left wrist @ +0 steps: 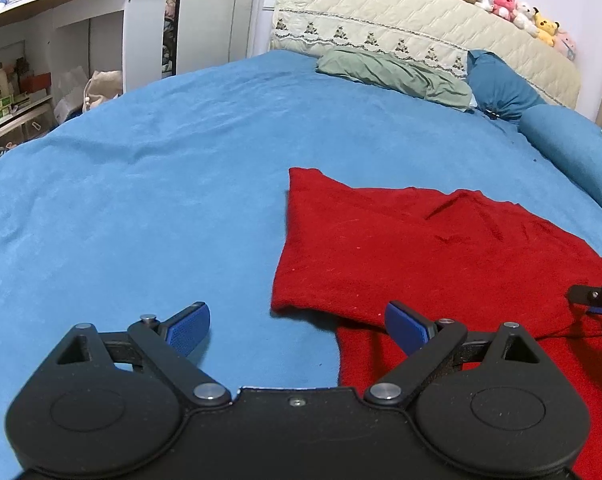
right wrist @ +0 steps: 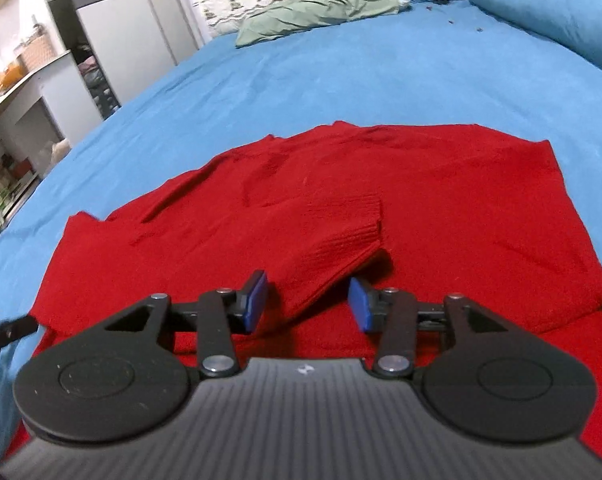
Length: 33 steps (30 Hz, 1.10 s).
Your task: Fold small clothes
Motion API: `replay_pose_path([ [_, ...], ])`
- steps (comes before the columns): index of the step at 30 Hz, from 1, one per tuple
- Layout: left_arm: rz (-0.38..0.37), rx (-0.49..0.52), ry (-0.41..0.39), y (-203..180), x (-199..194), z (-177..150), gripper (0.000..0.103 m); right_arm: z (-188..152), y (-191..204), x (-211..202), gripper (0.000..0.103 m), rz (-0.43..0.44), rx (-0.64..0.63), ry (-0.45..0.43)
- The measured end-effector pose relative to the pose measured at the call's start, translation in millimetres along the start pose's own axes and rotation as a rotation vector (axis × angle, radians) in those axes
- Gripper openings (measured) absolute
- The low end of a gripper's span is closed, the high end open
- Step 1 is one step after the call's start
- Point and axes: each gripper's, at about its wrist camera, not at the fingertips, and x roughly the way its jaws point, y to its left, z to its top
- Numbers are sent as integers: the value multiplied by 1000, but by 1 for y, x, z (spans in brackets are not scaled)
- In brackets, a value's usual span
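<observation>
A red knit sweater (left wrist: 429, 248) lies flat on the blue bed sheet (left wrist: 161, 184), right of centre in the left wrist view. My left gripper (left wrist: 297, 330) is open and empty, low over the sweater's near left edge. In the right wrist view the sweater (right wrist: 441, 200) fills the middle, with a ribbed sleeve cuff (right wrist: 341, 236) folded over its body. My right gripper (right wrist: 307, 306) is open, its blue pads (right wrist: 256, 304) standing either side of the sleeve just below the cuff, not closed on it. The right gripper's tip shows at the left view's right edge (left wrist: 597, 298).
A green pillow (left wrist: 393, 74) and blue pillows (left wrist: 501, 84) lie at the bed's head by a quilted headboard (left wrist: 421, 20) topped with plush toys (left wrist: 509, 6). White shelves (left wrist: 61, 40) and a wardrobe (right wrist: 133, 28) stand left of the bed.
</observation>
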Motion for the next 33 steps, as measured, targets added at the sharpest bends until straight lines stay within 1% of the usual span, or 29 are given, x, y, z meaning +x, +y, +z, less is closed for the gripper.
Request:
replay_pose_path([
  [1, 4, -1, -5, 1, -1, 0, 96, 1, -3, 2, 59, -5, 26, 1],
  [4, 26, 9, -34, 2, -4, -2, 96, 7, -3, 12, 49, -27, 64, 3],
  [5, 31, 14, -40, 2, -5, -4, 96, 8, -1, 11, 33, -46, 53, 0],
  [6, 33, 18, -40, 3, -4, -5, 96, 11, 1, 10, 21, -66, 33, -2],
  [8, 20, 15, -27, 4, -1, -7, 95, 22, 3, 3, 21, -67, 13, -18],
  [10, -5, 16, -17, 3, 2, -9, 94, 41, 2, -12, 20, -50, 14, -70],
  [12, -17, 43, -27, -4, 5, -8, 94, 62, -1, -34, 20, -58, 1, -135],
  [14, -24, 77, -43, -12, 9, -5, 94, 79, -13, -55, 20, -80, -2, -190],
  [15, -26, 89, -47, -16, 12, -4, 94, 84, -19, -61, 20, -98, -9, -204],
  [16, -28, 96, -45, -19, 16, -2, 92, 86, -26, -65, 20, -131, -25, -214],
  [17, -35, 98, -40, -22, 20, 0, 90, 86, -33, -66, 20, -160, -36, -211],
  [18, -38, 98, -35, -24, 25, 1, 86, 84, -41, -64, 20, -179, -37, -197],
  [19, -30, 97, -30, -24, 30, 2, 86, 81, -50, -61, 20, -189, -28, -176],
  [20, -17, 93, -19, -24, 34, 2, 85, 77, -58, -57, 20, -193, -13, -159],
  [22, -2, 59, -6, -18, 39, 0, 85, 71, -70, -54, 20, -180, 20, -159],
  [25, -14, 32, 7, -10, 36, 0, 85, 61, -84, -51, 20, -165, 59, -170],
  [26, -11, 32, 10, -10, 33, 1, 85, 57, -89, -46, 20, -177, 58, -146],
  [27, -13, 28, 10, -11, 29, 2, 83, 52, -92, -43, 21, -189, 51, -122],
  [28, -20, 22, 4, -11, 25, 4, 82, 47, -95, -40, 21, -197, 40, -102],
  [29, -39, 16, -12, -14, 20, 8, 83, 40, -97, -38, 24, -211, 26, -84],
  [31, -80, 26, -48, -23, 10, 18, 84, 31, -98, -38, 39, -239, 6, -72],
  [32, -100, 44, -65, -31, 6, 23, 85, 24, -96, -41, 60, -246, -13, -76],
  [33, -122, 66, -77, -38, 4, 26, 88, 20, -93, -46, 77, -238, -37, -96],
])
